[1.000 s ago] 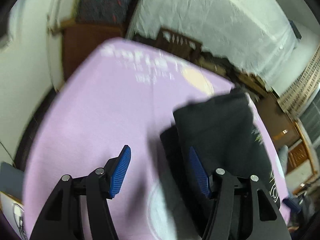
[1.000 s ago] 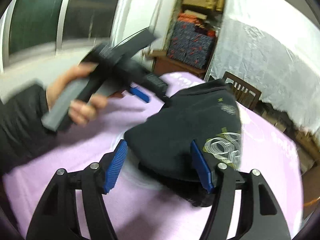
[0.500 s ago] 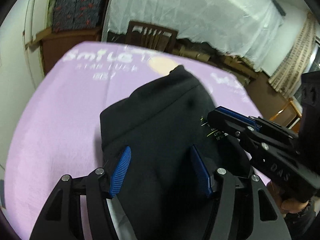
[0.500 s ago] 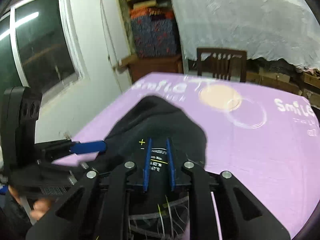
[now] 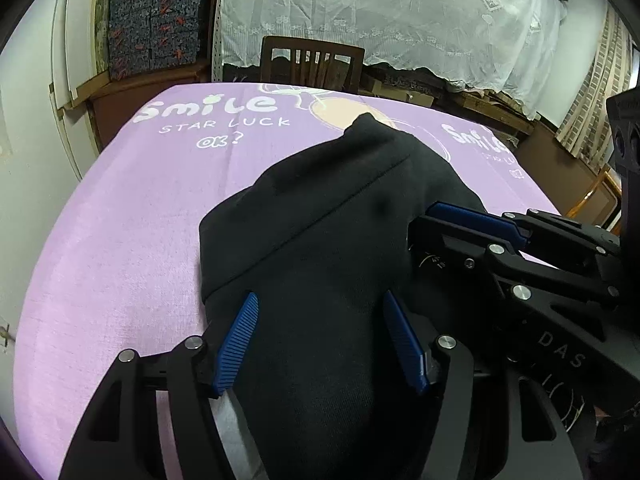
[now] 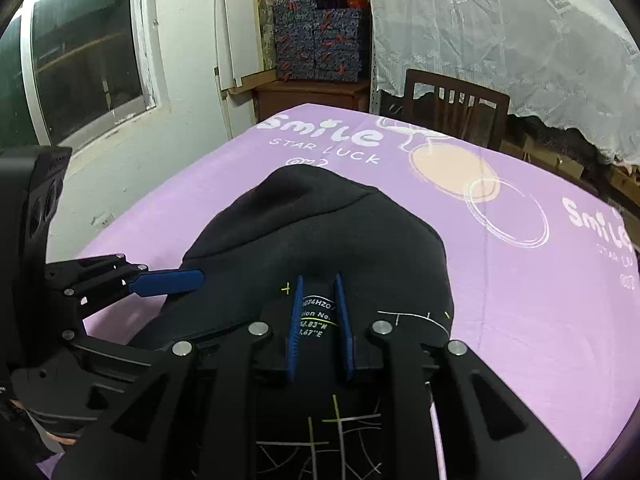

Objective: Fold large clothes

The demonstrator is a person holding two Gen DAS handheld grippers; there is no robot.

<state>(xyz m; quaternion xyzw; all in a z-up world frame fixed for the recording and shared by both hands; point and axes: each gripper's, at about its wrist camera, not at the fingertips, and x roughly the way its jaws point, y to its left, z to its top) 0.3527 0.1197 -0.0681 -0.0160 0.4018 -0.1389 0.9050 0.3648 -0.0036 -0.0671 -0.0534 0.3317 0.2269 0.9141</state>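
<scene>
Black garment (image 6: 320, 236) lies bunched on the purple worktop (image 6: 520, 280); right hand-held gripper (image 6: 318, 328) pinches its printed fold, left hand-held gripper (image 5: 320, 340) straddles it, jaws apart, just widened.

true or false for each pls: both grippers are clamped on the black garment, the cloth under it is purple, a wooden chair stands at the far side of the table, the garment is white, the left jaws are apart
1. Both grippers are clamped on the black garment. False: the right gripper pinches a fold, but the left gripper only straddles it, pads apart.
2. The cloth under it is purple. True: a purple cloth printed "Smile".
3. A wooden chair stands at the table's far side. True.
4. The garment is white. False: it is black with pale printed lines.
5. The left jaws are apart. True.
</scene>
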